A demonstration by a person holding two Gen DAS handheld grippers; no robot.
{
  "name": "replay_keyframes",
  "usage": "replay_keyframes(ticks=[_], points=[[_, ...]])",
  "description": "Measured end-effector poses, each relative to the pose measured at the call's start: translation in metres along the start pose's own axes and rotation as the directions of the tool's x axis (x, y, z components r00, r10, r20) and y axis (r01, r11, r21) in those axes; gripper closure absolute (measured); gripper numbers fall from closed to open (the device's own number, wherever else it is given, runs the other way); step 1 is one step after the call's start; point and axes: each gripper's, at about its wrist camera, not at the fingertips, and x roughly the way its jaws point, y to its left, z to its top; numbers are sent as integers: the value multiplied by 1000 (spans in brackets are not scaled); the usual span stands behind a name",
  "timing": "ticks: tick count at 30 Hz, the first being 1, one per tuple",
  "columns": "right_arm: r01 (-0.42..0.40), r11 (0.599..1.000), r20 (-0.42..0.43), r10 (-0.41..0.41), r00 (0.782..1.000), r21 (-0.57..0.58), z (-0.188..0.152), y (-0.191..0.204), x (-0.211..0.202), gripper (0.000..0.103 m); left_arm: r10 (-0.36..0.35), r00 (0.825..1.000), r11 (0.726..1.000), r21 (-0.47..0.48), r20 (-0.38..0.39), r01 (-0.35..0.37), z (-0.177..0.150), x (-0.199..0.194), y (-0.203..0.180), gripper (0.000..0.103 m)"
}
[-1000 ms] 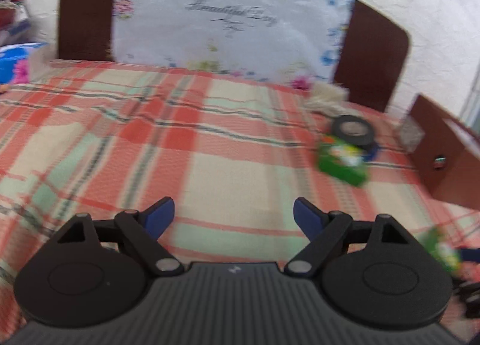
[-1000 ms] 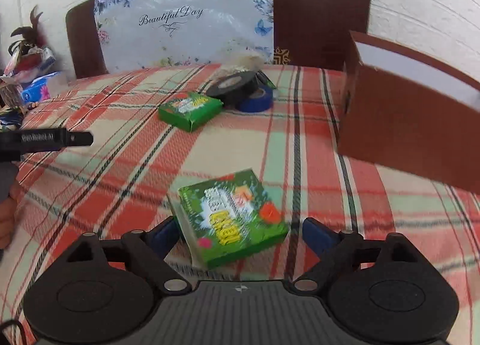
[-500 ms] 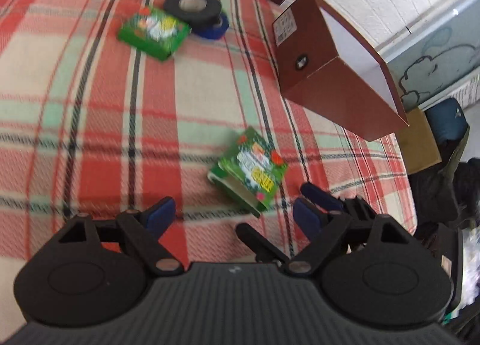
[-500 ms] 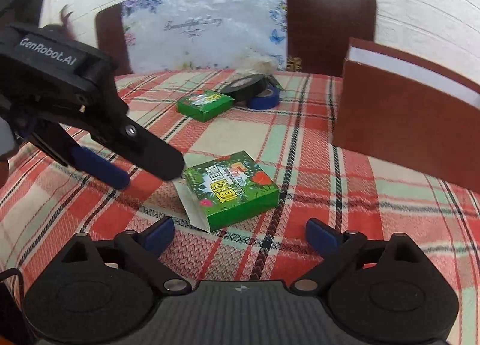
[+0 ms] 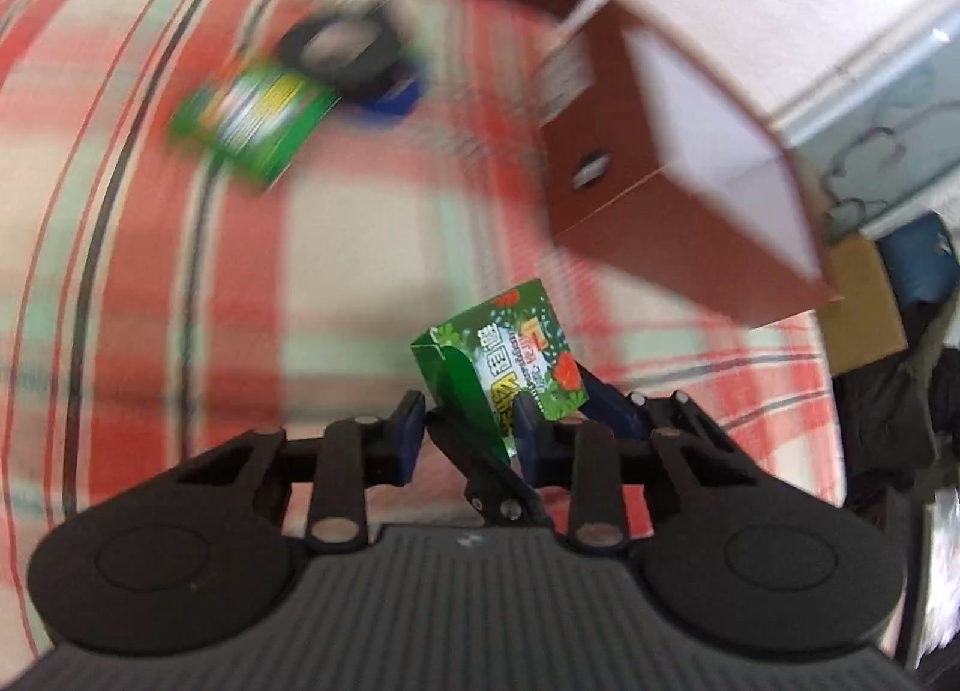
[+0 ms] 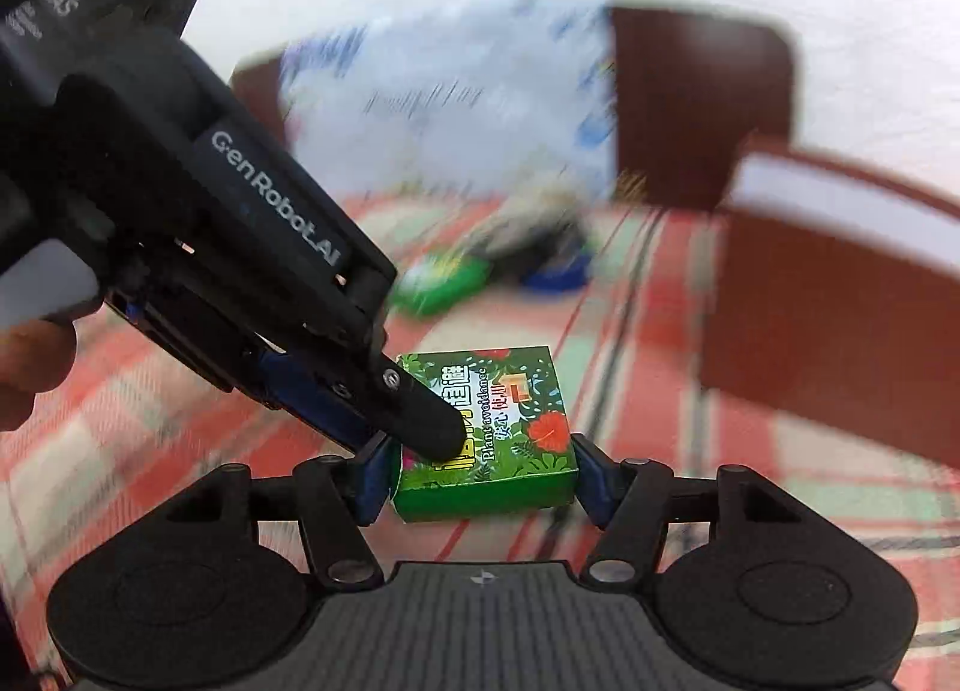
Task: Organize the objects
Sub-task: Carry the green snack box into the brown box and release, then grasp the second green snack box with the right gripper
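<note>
Both your claws pinch one green box: right claw point(image 6: 480, 475) across its sides, left claw point(image 5: 462, 433) on its end. Box point(image 6: 489, 433) lifted off tabletop point(image 5: 360, 259). Brown bin point(image 5: 672, 162) beside; 2nd box point(image 5: 252, 120), tape rolls point(image 5: 342, 51) left to sort.

Two green boxes point(image 6: 486, 427) point(image 6: 441, 283), two tape rolls, black point(image 5: 342, 51) and blue point(image 5: 393, 96), one brown box point(image 5: 666, 168), two tools point(image 5: 465, 430) point(image 6: 477, 472).

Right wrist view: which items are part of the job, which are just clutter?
In play:
- green box, clamped between the right gripper fingers, left gripper closed on its end
- second green box
- tape rolls
- brown box, likely the container

Lying about:
- chair back
- floral sheet
- plaid tablecloth
</note>
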Motion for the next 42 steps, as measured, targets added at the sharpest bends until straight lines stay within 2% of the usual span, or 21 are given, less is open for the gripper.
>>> replay_keyframes(ticks=[2, 5, 7, 10, 12, 13, 14, 16, 20, 22, 24, 27, 30, 33, 36, 39, 42], points=[[59, 998, 93, -60, 994, 17, 15, -9, -13, 43, -26, 998, 997, 71, 49, 23, 18, -10, -27, 70], [160, 986, 217, -167, 962, 47, 39, -31, -30, 43, -73, 991, 981, 185, 110, 51, 44, -12, -70, 70], [209, 976, 252, -220, 943, 70, 52, -50, -32, 43, -87, 988, 969, 239, 126, 55, 59, -3, -94, 70], [257, 957, 250, -284, 925, 136, 66, -86, -27, 41, -107, 986, 957, 283, 128, 67, 78, 22, -120, 69], [292, 942, 232, -326, 916, 168, 71, -108, -16, 33, -102, 986, 951, 303, 129, 59, 88, 41, -131, 61], [315, 933, 214, -349, 913, 177, 71, -118, -9, 13, -84, 986, 948, 317, 142, 35, 90, 50, -135, 59], [339, 922, 189, -373, 909, 187, 70, -127, -3, 7, -55, 986, 943, 333, 159, -1, 91, 59, -138, 58], [375, 903, 147, -408, 901, 208, 66, -138, 1, 11, -2, 984, 937, 344, 180, -60, 88, 66, -138, 58], [381, 894, 205, -429, 880, 238, 49, -137, -21, 10, -45, 981, 931, 364, 190, -28, 83, 59, -132, 58], [392, 886, 250, -449, 858, 246, 42, -127, -34, 10, -73, 971, 924, 381, 229, -20, 76, 46, -126, 58], [383, 886, 287, -450, 845, 261, 35, -114, -44, 10, -98, 958, 925, 380, 269, -12, 70, 28, -115, 55], [361, 891, 327, -440, 836, 274, 25, -93, -53, 10, -112, 941, 945, 327, 320, 1, 68, 5, -87, 51], [306, 915, 342, -384, 858, 262, 17, -65, -57, 10, -48, 926, 970, 240, 375, -47, 64, -21, -37, 51], [218, 954, 309, -274, 911, 206, 16, -36, -46, 11, 90, 910, 981, 121, 405, -151, 58, -41, 27, 50], [128, 979, 234, -164, 958, 161, 24, -12, -22, 12, 231, 894, 971, -38, 385, -235, 49, -52, 93, 51], [78, 988, 162, -100, 982, 136, 31, 1, -1, 13, 291, 896, 956, -142, 336, -257, 39, -56, 141, 51], [58, 990, 104, -72, 992, 131, 31, 13, 11, 13, 284, 908, 955, -172, 307, -240, 36, -49, 160, 51]])
